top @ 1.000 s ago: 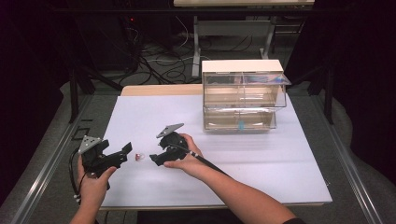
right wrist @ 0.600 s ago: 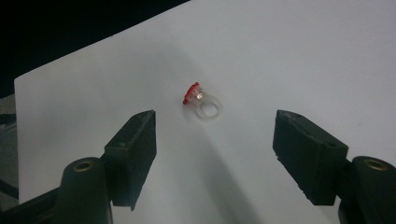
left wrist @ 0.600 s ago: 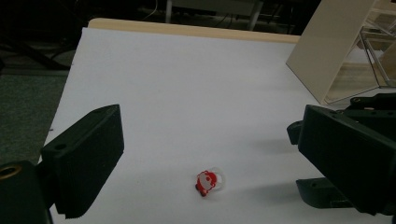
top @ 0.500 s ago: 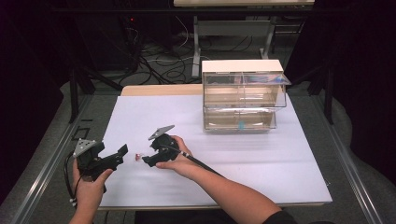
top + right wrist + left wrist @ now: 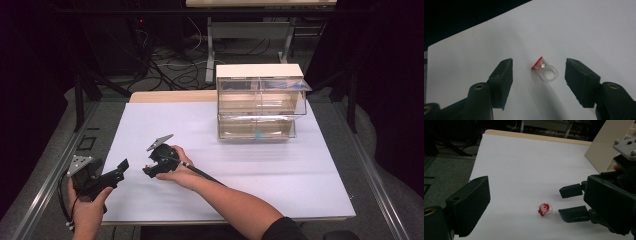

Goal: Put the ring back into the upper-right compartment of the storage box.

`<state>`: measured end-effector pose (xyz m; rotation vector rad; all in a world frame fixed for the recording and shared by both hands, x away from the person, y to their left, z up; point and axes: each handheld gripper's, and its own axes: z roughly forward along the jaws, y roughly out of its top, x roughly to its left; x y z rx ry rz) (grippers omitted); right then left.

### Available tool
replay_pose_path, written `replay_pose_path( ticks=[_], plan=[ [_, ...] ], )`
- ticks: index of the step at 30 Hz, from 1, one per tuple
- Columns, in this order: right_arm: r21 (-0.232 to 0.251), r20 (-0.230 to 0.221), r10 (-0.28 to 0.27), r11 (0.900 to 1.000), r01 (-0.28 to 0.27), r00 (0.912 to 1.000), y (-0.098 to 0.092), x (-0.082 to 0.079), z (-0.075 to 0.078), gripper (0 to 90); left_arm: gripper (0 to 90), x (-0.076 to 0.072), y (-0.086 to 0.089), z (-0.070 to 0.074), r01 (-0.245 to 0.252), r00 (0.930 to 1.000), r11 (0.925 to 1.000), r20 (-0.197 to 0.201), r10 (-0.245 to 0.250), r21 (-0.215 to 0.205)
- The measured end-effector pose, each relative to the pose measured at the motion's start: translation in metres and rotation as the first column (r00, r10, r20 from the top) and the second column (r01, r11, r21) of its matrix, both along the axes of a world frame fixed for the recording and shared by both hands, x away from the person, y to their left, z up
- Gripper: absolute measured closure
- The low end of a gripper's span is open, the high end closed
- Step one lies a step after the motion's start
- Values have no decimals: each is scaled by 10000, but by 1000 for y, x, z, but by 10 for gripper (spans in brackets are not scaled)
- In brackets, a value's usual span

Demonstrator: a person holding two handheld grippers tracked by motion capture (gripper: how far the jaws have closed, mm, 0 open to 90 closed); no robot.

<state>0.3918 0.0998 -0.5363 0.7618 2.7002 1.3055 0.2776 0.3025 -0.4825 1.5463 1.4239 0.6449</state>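
While untouched, ring [image 5: 545, 70] between right gripper's [image 5: 539, 82] wide-open fingers [image 5: 503, 77].

- The left gripper [image 5: 121, 166] sits low at the near left, held in the person's left hand [image 5: 86, 210], its one visible jaw pointing right.
- The right gripper [image 5: 148, 168] is held by the right hand [image 5: 181, 170], forearm [image 5: 235, 205] reaching in from the bottom, jaws spread wide apart, pointing left.

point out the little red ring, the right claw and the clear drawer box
red ring [image 5: 543, 68], right gripper view, on its clear band
right claw [image 5: 537, 82], right gripper view, midway between its open jaw tips
clear drawer box [image 5: 260, 102], high view, on its front wall
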Motion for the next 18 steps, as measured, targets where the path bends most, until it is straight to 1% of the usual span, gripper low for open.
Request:
replay_pose_path(
  ticks=[1, 2, 3, 4, 5, 7, 8, 9, 10, 13, 14, 15, 16, 18],
  plan=[
    [-51, 11, 68, 10000, -68, 10000, 2, 1, 0, 411, 69, -2, 1, 0, -40, 10000, 10000, -28, 40, -37],
    [-63, 125, 159, 9999, -158, 9998, 4, 2, 0, 413, 69, -2, 1, 1, -43, 10000, 10000, -54, 43, -17],
    [-28, 39, 57, 10000, -57, 10000, 7, 0, 0, 419, 69, -3, 2, 1, -51, 10000, 10000, -26, 51, 10],
    [-53, 229, 208, 9998, -207, 9995, 9, 2, -1, 425, 69, -3, 2, 0, -96, 9999, 10000, 29, 96, -24],
    [-68, 262, 280, 9996, -278, 9993, 10, 3, -1, 430, 69, -3, 2, 0, -100, 9999, 9999, 27, 100, -7],
    [-110, 245, 312, 9995, -310, 9992, 14, 3, -1, 442, 69, -3, 3, 0, -110, 9999, 9999, 18, 110, -12],
    [-135, 136, 230, 9996, -228, 9996, 16, 2, -2, 449, 69, -3, 3, 0, -107, 9999, 9999, 8, 107, -18],
    [-140, 193, 301, 9995, -299, 9994, 17, 2, -3, 454, 69, -3, 3, 0, -106, 9999, 9999, -34, 106, -20],
    [-119, 128, 227, 9997, -226, 9997, 18, 2, -4, 460, 69, -3, 3, 0, -106, 9999, 9999, -34, 106, -20],
    [105, 326, 124, 9999, -128, 9994, 22, 2, -9, 477, 69, -3, 2, 0, -113, 9999, 9999, -51, 113, -46],
    [80, 255, 149, 9999, -151, 9996, 22, 2, -9, 481, 69, -3, 2, 0, -113, 9999, 9999, -51, 113, -46],
    [79, 368, 170, 9998, -173, 9992, 23, 3, -11, 483, 69, -3, 2, 0, -106, 9999, 9999, -43, 105, -56],
    [30, 308, 199, 9998, -200, 9993, 23, 3, -11, 487, 69, -3, 2, 0, -60, 10000, 10000, -65, 60, -7],
    [-82, 209, 218, 9997, -217, 9995, 23, 3, -13, 497, 69, -2, 2, 0, -85, 10000, 9999, -40, 85, -54]
  ],
)
